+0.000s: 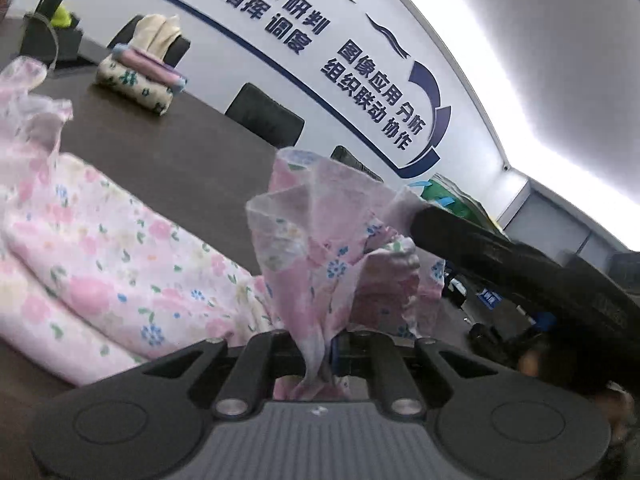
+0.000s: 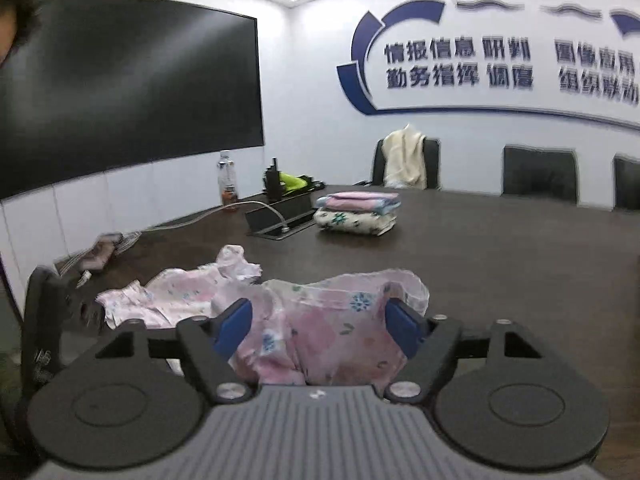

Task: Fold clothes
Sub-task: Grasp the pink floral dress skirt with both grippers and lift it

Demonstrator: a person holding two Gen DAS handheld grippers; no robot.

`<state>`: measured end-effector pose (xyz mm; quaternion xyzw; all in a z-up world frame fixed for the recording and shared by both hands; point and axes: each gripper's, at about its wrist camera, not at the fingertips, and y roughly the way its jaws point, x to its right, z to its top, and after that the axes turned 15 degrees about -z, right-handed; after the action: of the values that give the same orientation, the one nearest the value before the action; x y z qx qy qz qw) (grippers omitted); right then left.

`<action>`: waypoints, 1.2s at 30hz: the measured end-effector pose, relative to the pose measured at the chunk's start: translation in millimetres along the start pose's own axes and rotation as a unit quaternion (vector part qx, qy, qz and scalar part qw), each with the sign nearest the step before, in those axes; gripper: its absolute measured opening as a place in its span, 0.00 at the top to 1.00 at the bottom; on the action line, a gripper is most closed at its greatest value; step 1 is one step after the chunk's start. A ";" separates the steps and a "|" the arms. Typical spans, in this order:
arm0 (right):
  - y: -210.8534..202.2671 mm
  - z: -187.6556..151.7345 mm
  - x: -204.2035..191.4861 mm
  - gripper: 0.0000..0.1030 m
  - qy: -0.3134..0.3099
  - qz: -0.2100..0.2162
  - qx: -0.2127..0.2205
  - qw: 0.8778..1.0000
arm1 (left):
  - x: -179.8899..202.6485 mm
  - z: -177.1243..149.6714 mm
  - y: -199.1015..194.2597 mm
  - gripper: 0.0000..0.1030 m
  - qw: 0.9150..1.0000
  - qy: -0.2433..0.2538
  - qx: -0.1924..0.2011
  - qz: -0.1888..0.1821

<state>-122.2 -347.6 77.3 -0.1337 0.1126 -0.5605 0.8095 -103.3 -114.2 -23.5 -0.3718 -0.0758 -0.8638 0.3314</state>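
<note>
The left tool [image 1: 320, 344] is pinched tight on a bunch of the pink flowery cloth [image 1: 120, 272], and the cloth sticks up in a crumpled tuft above it. The rest of that cloth lies spread on the dark brown worktop [image 1: 180, 148], off to the left in the left wrist view. A thick black bar [image 1: 500, 256] crosses the right side of that view, touching the top of the tuft. The right tool [image 2: 320, 320] has its two blue pads [image 2: 234, 324] wide apart, and the cloth [image 2: 320, 332] sits bunched up between them; the pads do not squeeze it. More of the cloth trails away to the left on the worktop [image 2: 520, 260]. Farther back on the worktop sits a small pile of folded clothes [image 2: 358, 212], with a pink one on top and a white flowery one under it. Near it are a black box [image 2: 280, 216] with a white cable [image 2: 224, 210] and a bottle [image 2: 227, 178]. Black chairs [image 2: 540, 176] stand behind the worktop, and one has a cream cloth [image 2: 404, 158] hung over it. A big dark screen [image 2: 132, 88] hangs on the wall.
</note>
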 end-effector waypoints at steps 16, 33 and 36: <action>95.8 0.0 -51.2 0.40 -0.085 0.121 -0.120 0.982 | -1.9 2.3 -36.7 0.48 0.999 -0.023 0.027 0.002; 72.2 21.5 44.0 0.30 0.003 0.154 -0.059 0.986 | -12.7 23.3 -50.6 0.98 0.999 -0.020 0.038 0.018; 93.1 12.4 46.1 0.32 0.008 0.139 -0.107 0.985 | -14.9 18.8 -60.4 0.97 0.998 -0.021 0.051 0.019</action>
<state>-20.5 -358.4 55.6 -0.1981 0.1955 -0.4287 0.8595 -122.6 -52.9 -13.4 -0.3737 -0.1200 -0.8443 0.3649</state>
